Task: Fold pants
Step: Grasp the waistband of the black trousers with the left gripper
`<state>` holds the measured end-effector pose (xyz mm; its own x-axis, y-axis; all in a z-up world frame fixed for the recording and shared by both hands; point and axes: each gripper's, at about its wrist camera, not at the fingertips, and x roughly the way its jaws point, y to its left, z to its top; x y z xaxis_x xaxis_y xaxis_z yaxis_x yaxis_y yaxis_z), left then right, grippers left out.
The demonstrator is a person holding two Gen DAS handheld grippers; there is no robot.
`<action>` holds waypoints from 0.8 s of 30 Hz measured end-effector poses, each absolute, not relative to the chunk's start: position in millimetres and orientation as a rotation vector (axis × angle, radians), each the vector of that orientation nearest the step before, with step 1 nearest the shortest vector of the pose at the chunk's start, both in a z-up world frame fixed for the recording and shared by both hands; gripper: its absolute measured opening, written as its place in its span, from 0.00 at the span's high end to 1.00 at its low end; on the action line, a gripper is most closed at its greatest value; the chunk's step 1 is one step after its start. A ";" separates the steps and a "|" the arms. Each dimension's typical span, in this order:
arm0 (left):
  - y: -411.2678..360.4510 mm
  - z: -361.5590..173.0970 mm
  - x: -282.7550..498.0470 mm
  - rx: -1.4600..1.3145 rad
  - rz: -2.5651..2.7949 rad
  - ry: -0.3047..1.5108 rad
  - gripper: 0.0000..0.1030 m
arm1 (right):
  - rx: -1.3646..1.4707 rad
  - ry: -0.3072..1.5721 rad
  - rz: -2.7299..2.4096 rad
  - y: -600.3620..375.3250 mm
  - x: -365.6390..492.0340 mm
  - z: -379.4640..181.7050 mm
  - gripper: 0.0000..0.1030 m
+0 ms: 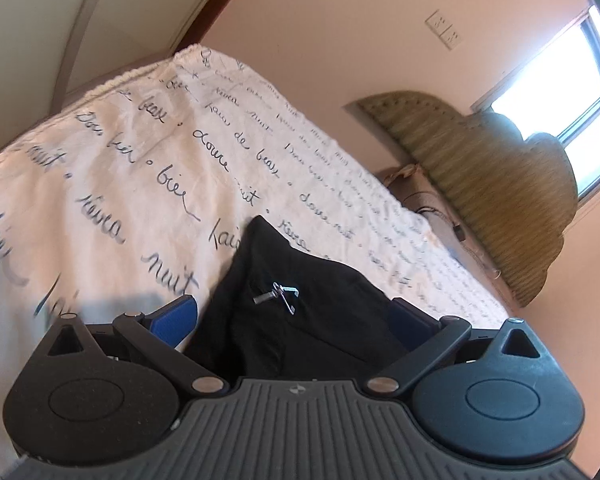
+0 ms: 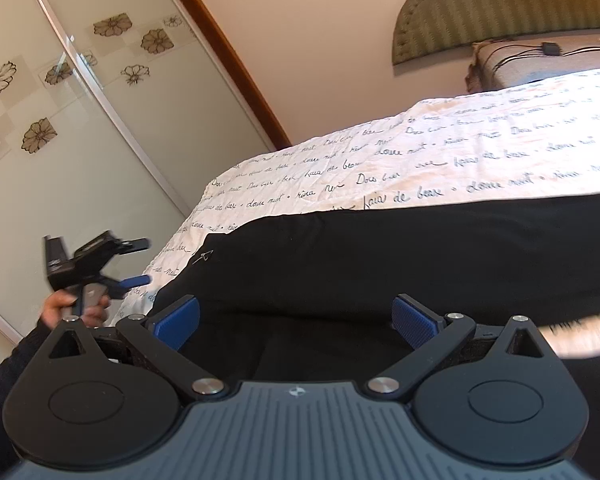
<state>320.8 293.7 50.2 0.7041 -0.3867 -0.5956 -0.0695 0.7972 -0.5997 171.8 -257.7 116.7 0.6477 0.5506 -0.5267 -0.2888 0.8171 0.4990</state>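
We hold our left gripper (image 1: 294, 320) and right gripper (image 2: 296, 320) with jaws spread wide over the soft black pants (image 2: 380, 248) lying on the white bed cover with writing (image 2: 460, 152).

Bright window (image 1: 556, 92), padded green headboard (image 1: 480, 184)

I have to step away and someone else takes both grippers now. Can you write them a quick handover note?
Left gripper: open, holding nothing, black pants between its fingers.
Right gripper: open, empty, over the same pants.
The pants lie on the white bedspread with script print, metal clasp showing.
No fold is visibly finished; grasping and folding all remain.
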 end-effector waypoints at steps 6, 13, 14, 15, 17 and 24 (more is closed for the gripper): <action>289.0 17.0 371.9 -0.642 -0.273 0.887 0.01 | 0.387 0.770 0.516 -251.1 198.1 93.0 0.00; 275.1 10.5 394.8 -0.553 -0.319 0.904 0.17 | 0.395 0.795 0.522 -244.0 224.0 73.3 0.00; 273.2 11.4 397.8 -0.531 -0.315 0.914 0.20 | 0.397 0.799 0.527 -242.5 226.5 71.5 0.00; 271.6 12.9 398.4 -0.515 -0.324 0.908 0.25 | 0.397 0.802 0.532 -240.9 228.9 69.9 0.00; 268.0 18.9 394.2 -0.474 -0.341 0.896 0.68 | 0.390 0.809 0.535 -237.6 233.5 67.9 0.00; 246.2 35.5 370.0 -0.219 -0.260 0.766 0.93 | 0.339 0.785 0.570 -231.8 254.7 72.2 0.00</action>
<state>370.0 246.2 35.5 0.6917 -0.3097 -0.6524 0.1514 0.9455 -0.2883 254.7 -231.8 72.2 0.5696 0.5963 -0.5657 -0.3531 0.7990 0.4868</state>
